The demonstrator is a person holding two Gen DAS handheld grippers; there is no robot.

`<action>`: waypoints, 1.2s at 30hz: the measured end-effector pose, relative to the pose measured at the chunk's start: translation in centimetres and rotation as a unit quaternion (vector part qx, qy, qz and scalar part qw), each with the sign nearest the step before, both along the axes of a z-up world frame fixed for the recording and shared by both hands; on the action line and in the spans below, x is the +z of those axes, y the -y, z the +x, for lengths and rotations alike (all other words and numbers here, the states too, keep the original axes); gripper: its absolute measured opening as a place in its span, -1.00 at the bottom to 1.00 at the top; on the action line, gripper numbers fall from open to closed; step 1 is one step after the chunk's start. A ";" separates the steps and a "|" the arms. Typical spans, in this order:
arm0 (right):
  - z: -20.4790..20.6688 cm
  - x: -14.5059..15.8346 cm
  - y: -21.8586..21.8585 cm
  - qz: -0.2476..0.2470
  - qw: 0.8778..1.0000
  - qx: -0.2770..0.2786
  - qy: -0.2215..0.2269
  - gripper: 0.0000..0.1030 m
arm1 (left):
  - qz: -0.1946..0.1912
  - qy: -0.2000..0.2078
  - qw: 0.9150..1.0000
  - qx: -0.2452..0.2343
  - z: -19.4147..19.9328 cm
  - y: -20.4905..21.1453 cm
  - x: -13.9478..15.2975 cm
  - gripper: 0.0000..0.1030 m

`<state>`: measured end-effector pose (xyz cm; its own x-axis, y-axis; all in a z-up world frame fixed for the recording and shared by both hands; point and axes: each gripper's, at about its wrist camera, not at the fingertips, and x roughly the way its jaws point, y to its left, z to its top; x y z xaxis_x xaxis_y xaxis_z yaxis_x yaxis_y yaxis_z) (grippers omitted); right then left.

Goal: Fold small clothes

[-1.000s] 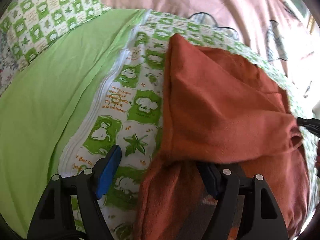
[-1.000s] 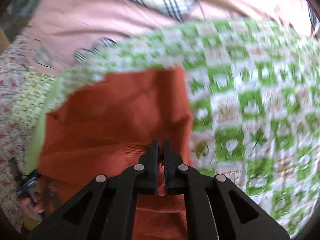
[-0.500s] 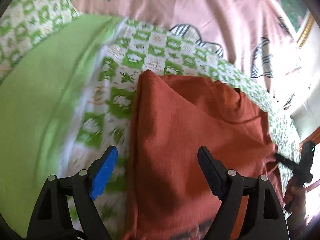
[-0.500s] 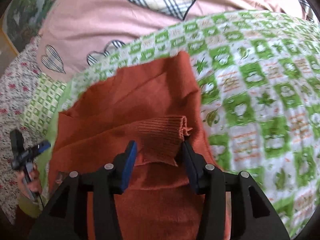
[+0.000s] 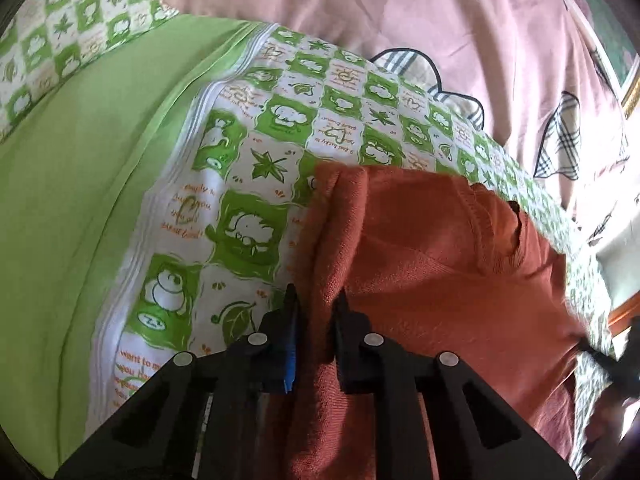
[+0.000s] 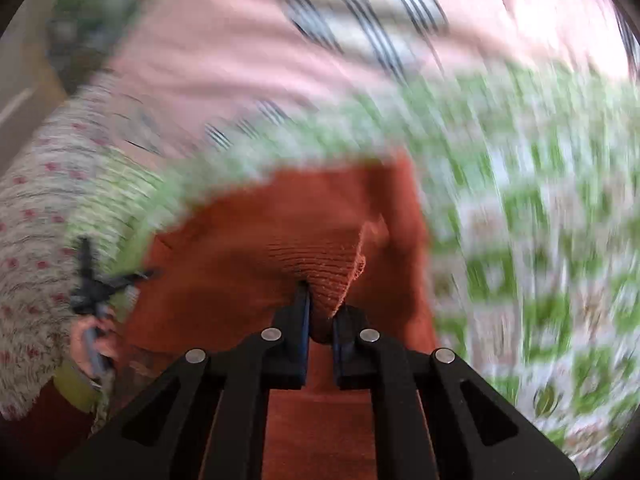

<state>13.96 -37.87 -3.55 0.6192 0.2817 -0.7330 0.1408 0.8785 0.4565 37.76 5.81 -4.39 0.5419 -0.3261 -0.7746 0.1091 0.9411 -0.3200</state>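
**Sweater pinched at two points on the bed**

Spread over the bed, a green-checked quilt is carrying the rust sweater, with a pink cover lying beyond it. The sweater is lying straight ahead of both grippers, its long axis running away from the left wrist camera toward the pink cover.

The left gripper is being closed on the sweater's left folded edge; the fabric ridge is being pressed between the jaws, which are standing only a cloth's thickness apart. The right gripper is being held clamped on the ribbed cuff, which is bunching up above the jaws over the sweater's body. That view is heavily blurred, so finer detail cannot be told.

The coming fold is judged to turn on this: the left edge is being held alongside the long axis, so it would be carried across toward the right side, where the cuff is already being held nearer the middle.
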 end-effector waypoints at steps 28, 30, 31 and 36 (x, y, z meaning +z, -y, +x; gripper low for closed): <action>-6.8 3.4 -4.0 -0.057 0.998 -0.026 0.019 0.12 | -0.018 0.003 0.999 0.040 -9.6 -5.0 2.5 -0.19; -8.8 3.5 -4.7 -0.044 0.999 -0.018 0.026 0.12 | -0.021 0.008 0.999 0.030 -13.0 -5.2 2.7 -0.10; -9.8 3.5 -5.1 -0.040 0.999 -0.017 0.028 0.12 | -0.020 0.010 1.000 0.022 -15.1 -5.1 2.7 -0.01; -14.1 3.0 -6.3 -0.027 0.999 -0.013 0.026 0.13 | -0.010 0.004 1.000 -0.004 -22.5 -5.1 2.0 0.17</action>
